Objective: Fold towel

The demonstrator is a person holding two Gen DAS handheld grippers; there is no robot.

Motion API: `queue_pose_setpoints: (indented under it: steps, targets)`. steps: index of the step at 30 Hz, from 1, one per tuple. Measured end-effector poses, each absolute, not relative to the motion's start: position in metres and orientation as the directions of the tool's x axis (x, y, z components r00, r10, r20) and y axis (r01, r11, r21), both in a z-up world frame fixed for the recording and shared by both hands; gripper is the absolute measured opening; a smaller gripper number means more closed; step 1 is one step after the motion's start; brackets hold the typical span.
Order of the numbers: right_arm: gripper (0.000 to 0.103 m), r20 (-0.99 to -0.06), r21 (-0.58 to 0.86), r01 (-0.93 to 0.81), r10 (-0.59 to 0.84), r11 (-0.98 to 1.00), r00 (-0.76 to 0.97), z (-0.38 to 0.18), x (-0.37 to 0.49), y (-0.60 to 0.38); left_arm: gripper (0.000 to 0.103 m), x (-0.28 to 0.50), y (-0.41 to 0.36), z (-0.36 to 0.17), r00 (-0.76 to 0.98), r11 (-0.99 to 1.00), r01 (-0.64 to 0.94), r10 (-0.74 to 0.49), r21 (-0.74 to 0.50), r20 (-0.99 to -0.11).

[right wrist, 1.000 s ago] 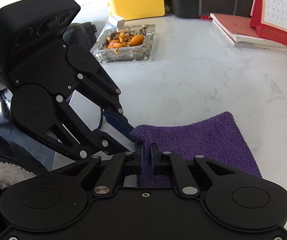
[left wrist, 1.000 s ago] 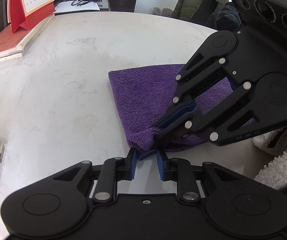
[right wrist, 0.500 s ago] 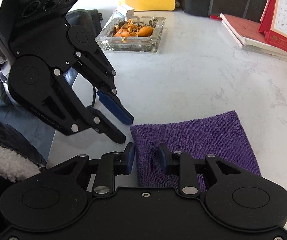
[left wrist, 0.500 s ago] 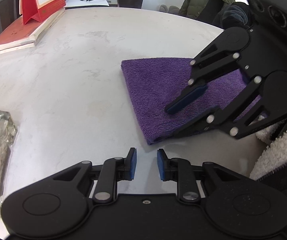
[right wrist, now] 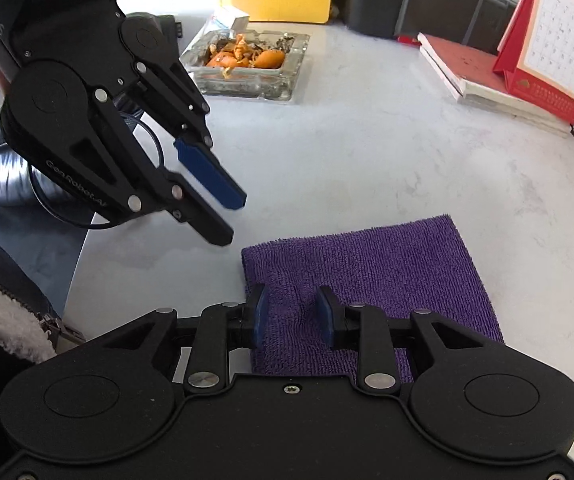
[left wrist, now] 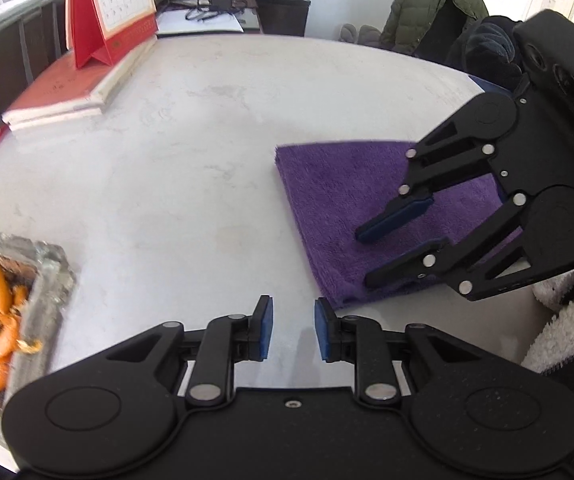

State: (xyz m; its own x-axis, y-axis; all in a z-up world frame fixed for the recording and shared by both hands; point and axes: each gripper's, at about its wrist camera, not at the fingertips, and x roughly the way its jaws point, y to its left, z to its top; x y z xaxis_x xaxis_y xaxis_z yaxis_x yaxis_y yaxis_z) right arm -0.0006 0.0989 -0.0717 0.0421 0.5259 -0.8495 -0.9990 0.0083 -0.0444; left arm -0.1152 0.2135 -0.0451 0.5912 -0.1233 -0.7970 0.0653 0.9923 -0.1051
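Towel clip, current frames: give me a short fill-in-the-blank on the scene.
1. The folded towel is coloured ____.
2. The glass dish holds orange ____.
3. The calendar stands on a stack of ____.
4. Between the pads of the left tool there is ____.

Missing: purple; peels; books; nothing

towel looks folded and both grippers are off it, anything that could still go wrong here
1. The right gripper, its fingers just opened, hangs low over the near edge of the purple towel; pulling away could snag the pile and lift the fold open.
2. The left gripper is open over bare table beside the towel's corner, and a sideways sweep might nudge it.
3. The glass ashtray of orange peel sits close on the left.
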Motion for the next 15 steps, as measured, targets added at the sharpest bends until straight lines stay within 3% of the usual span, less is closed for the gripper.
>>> queue_pose_setpoints:
  steps: [9,15]
  targets:
    - [0.026,-0.812,-0.002,-0.973,0.568,0.231,0.136,-0.040,0.029,0.039,0.021,-0.065,0.188,-0.053,0.609,0.966,0.211,-0.250,-0.150,-0.753]
    - [0.026,-0.822,0.114,-0.941,0.561,0.320,0.092,-0.060,0.021,0.001,0.021,-0.039,0.176,-0.080,0.588,0.964,0.185,-0.265,-0.192,-0.764]
